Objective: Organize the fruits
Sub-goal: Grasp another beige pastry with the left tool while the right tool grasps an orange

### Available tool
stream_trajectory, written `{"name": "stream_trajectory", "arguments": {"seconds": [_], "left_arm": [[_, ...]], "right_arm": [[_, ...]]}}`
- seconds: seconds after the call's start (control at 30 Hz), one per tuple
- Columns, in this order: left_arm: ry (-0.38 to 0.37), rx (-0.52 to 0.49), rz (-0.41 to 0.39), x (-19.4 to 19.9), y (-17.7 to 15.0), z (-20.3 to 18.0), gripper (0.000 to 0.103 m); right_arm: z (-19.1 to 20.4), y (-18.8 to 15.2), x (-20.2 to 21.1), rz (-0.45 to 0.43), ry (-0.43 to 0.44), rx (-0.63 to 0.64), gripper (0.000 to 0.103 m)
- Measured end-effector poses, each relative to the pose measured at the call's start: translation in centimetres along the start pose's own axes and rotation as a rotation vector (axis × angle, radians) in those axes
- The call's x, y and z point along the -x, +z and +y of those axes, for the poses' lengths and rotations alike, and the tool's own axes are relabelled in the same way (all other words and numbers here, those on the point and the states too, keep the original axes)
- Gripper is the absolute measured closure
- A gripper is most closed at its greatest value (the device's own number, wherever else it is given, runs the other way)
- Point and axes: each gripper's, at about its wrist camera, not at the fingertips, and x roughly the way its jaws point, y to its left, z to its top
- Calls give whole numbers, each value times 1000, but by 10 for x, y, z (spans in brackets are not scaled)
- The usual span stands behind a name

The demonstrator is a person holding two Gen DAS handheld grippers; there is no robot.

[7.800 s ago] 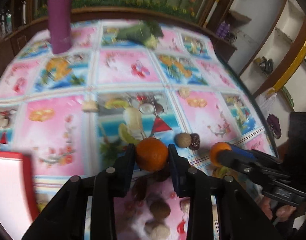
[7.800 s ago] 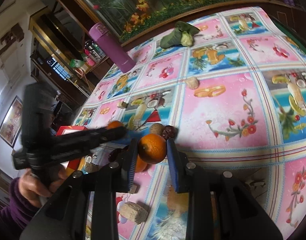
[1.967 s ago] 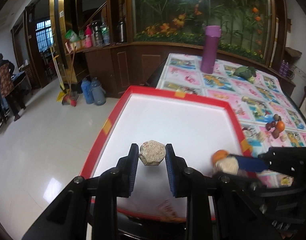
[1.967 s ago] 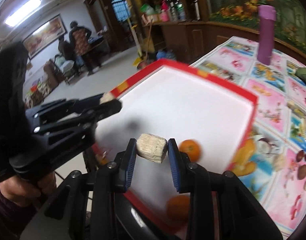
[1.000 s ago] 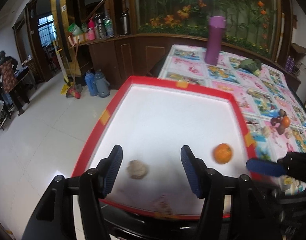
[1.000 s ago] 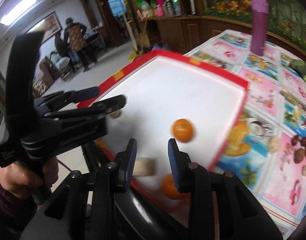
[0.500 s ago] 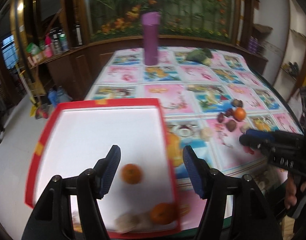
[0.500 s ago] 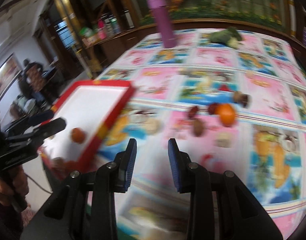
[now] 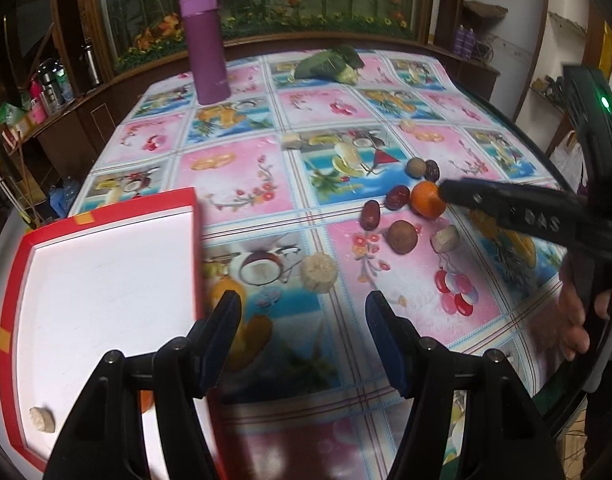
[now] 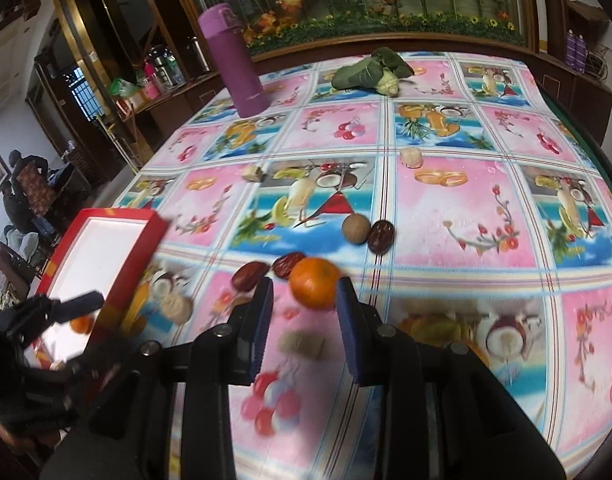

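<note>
A red-rimmed white tray lies at the left table edge; it also shows in the right wrist view. It holds a beige piece and an orange. My left gripper is open and empty above the tablecloth beside the tray. My right gripper is open, its jaws on either side of an orange, also in the left wrist view. Around it lie red dates, brown round fruits and beige pieces.
A tall purple flask stands at the far left of the table. A green leafy vegetable lies at the far edge. Small beige pieces lie mid-table. People stand in the room far left.
Both grippers let go of their beige pieces over the tray, then swung right to the table. The right gripper has come down around the orange.
</note>
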Motion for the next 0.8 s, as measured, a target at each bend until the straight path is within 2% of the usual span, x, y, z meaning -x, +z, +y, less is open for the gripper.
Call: {"name": "stream_trajectory", "arguments": {"seconds": [0.13,0.3,0.67,0.8], "left_arm": [[-10,3,25,-11,4,-2,39],[-19,6,49,-23,7,-3,39],[-27,12,69,-41,11,-2,39],[-62,26,83,-47,10,-2,52]], "right_arm": [[-6,9,-21,41,-22,-7,68],[-11,8,-27,54,22,-28,63],[-14,3,-36,76,80,-31,64],[-15,3,-33,60,88,-36,65]]}}
